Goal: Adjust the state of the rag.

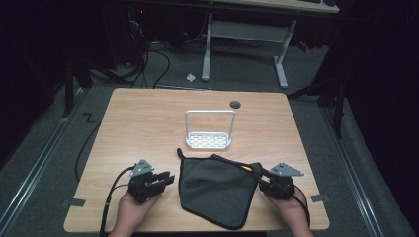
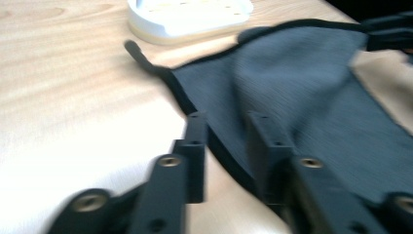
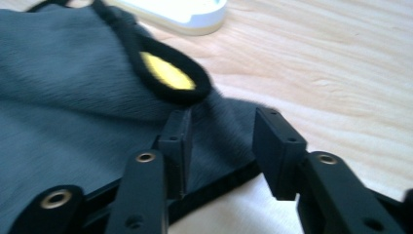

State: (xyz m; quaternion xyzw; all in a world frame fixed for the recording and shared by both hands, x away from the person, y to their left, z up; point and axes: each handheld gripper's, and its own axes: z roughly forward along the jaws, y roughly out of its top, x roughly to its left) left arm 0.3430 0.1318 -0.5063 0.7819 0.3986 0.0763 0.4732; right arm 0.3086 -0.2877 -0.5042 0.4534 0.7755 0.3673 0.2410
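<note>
A dark grey cloth (image 1: 217,190) with black trim lies rumpled on the wooden table (image 1: 143,118), between my two grippers. Its right corner is folded over and shows a yellow tag (image 3: 165,73). My left gripper (image 1: 167,178) sits at the cloth's left edge. In the left gripper view its jaws stand apart over the black hem, and the cloth (image 2: 302,87) runs between the left gripper (image 2: 226,117) tips unpinched. My right gripper (image 1: 259,174) is at the cloth's right corner. The right gripper (image 3: 224,117) is open, with cloth (image 3: 73,97) lying between its jaws.
A white rack (image 1: 208,141) with a tall wire handle stands just behind the cloth, mid-table. A small black round cap (image 1: 235,104) sits near the far edge. Beyond the table are a white desk frame (image 1: 207,49) and cables on the floor.
</note>
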